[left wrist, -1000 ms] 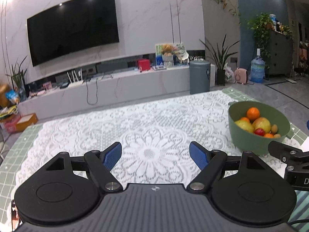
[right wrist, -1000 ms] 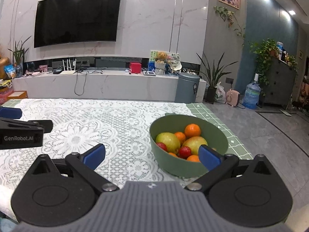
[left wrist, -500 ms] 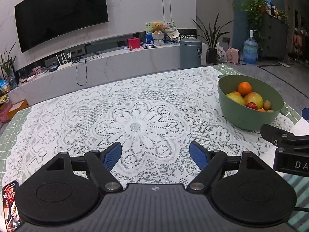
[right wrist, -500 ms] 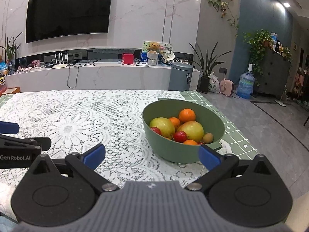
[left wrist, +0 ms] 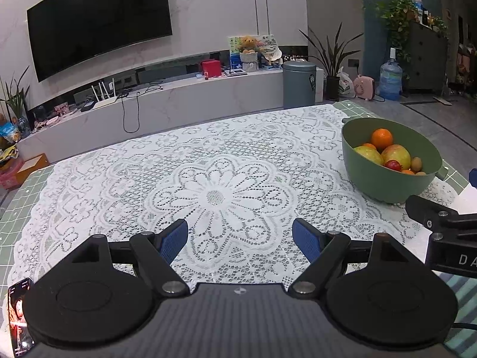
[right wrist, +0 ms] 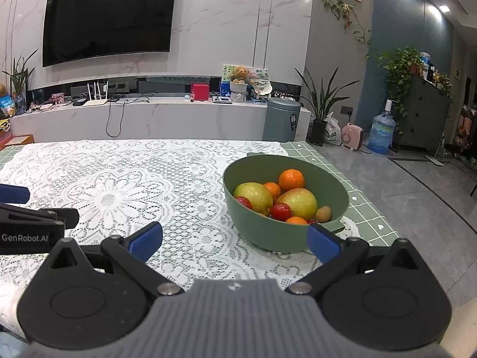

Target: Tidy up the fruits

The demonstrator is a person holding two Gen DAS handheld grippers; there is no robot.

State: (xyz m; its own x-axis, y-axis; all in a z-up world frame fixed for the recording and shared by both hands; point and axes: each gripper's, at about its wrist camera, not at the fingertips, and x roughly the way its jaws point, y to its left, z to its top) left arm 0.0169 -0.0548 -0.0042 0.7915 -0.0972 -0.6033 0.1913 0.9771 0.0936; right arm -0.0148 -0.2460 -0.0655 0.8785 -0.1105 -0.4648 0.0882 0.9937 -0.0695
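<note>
right gripper (right wrist: 234, 240) spread, empty, bowl rim just ahead | left gripper (left wrist: 240, 237) spread, empty, over lace cloth (left wrist: 214, 197) | green bowl (right wrist: 286, 238) forward-right of left gripper, holding oranges, mangoes, small red fruits | none loose on cloth: fits fruit gathered, or awaiting sorting out

A white lace tablecloth (left wrist: 226, 161) is spread over a green grid mat (right wrist: 369, 208). A black television (right wrist: 110, 18) is mounted on the marble wall.
</note>
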